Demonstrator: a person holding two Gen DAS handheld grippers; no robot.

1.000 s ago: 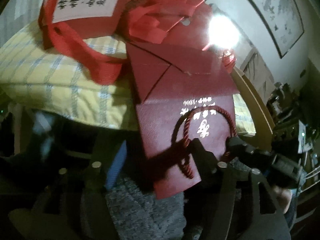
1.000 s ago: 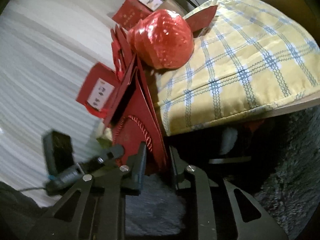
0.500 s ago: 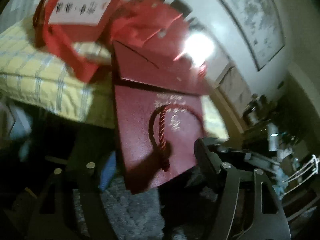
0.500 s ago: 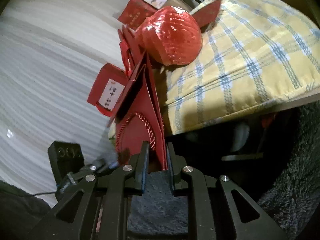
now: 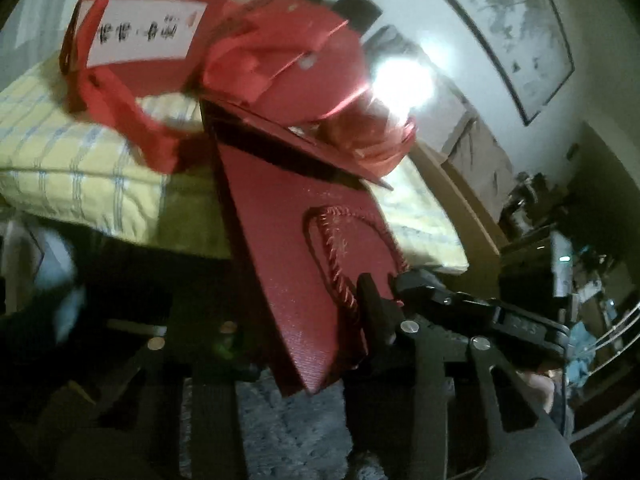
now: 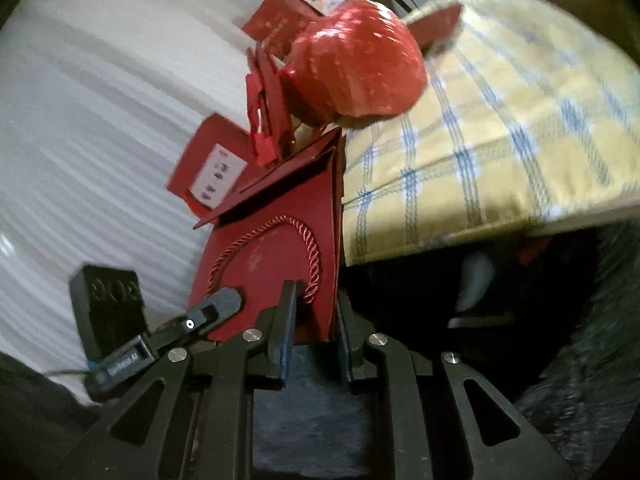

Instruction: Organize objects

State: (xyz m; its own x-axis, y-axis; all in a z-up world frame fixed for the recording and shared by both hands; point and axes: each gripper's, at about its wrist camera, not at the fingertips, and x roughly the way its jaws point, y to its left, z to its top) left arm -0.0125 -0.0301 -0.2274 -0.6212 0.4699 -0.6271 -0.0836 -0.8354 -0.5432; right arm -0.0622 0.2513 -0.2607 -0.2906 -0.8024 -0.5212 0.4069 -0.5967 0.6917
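I have the right gripper (image 6: 312, 320) clamped on the bottom edge of the dark red gift bag (image 6: 276, 248), low in the centre of the right wrist view; its two blue-faced pads sit narrowly apart with the bag's folded corner pressed between them. The bag stands up from the pads toward the middle of the frame, its twisted cord handle (image 6: 308, 256) lying in a loop against the near face, and its upper flaps lean on the edge of the yellow checked cushion (image 6: 500, 152). A shiny red round bundle (image 6: 356, 64) rests on the cushion above it, with two red boxes bearing white labels behind, at upper centre (image 6: 280, 16) and at centre left (image 6: 212, 168). In the left wrist view my left gripper (image 5: 304, 328) is closing, and the same bag (image 5: 280, 240) hangs between its fingers in the lower middle of the frame. The right-hand finger (image 5: 372, 308) lies against the bag's face beside the cord; the left-hand finger is lost in dark blur at lower left, so I cannot say for certain that both pads are pressing yet. Above, in the upper left of that frame, a labelled red box (image 5: 160, 20) with a ribbon (image 5: 132, 120) sits on the cushion (image 5: 72, 160), and grey carpet (image 5: 288, 432) shows at the bottom.
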